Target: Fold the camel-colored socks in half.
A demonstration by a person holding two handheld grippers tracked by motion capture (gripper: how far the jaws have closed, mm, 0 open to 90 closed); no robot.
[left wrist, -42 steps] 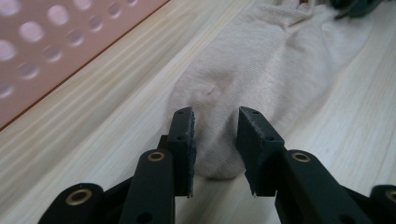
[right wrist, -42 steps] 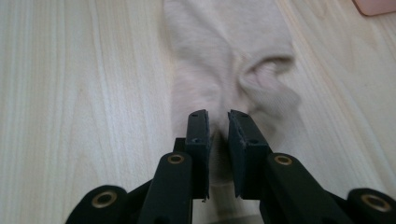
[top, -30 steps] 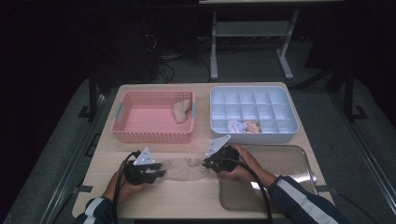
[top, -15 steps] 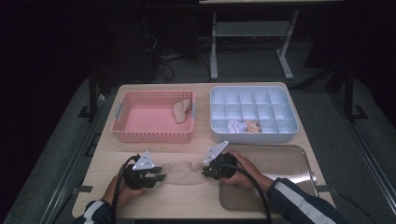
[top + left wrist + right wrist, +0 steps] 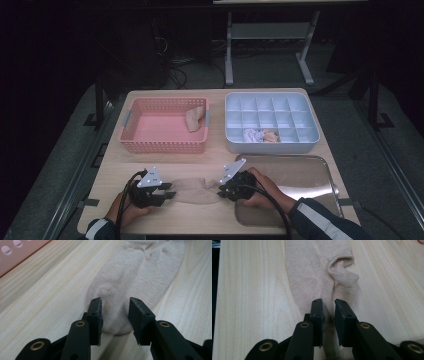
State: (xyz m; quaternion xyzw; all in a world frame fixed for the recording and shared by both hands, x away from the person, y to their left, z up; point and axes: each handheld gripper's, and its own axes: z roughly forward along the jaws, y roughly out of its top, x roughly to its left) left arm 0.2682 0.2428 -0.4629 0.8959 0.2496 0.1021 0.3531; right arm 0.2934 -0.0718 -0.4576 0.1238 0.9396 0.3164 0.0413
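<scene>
High view looks down; gripper views close on the sock (image 5: 135, 285).

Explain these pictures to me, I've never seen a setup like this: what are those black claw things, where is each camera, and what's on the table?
There is no robot here. A person holds a two-jaw tool in each hand: the left hand-held gripper and the right hand-held gripper.

The wide picture comes from a fixed camera above the wooden table. The two close-ups come from small cameras riding on each tool, looking along its black jaws.

On the table lie a beige sock, stretched flat between the tools, a pink basket with another beige piece of cloth in it, a pale blue divider box and a metal tray.

The left jaws straddle one end of the sock, gaps showing. The right jaws, just opening, stand narrowly apart at the other end; nothing is lifted.
</scene>
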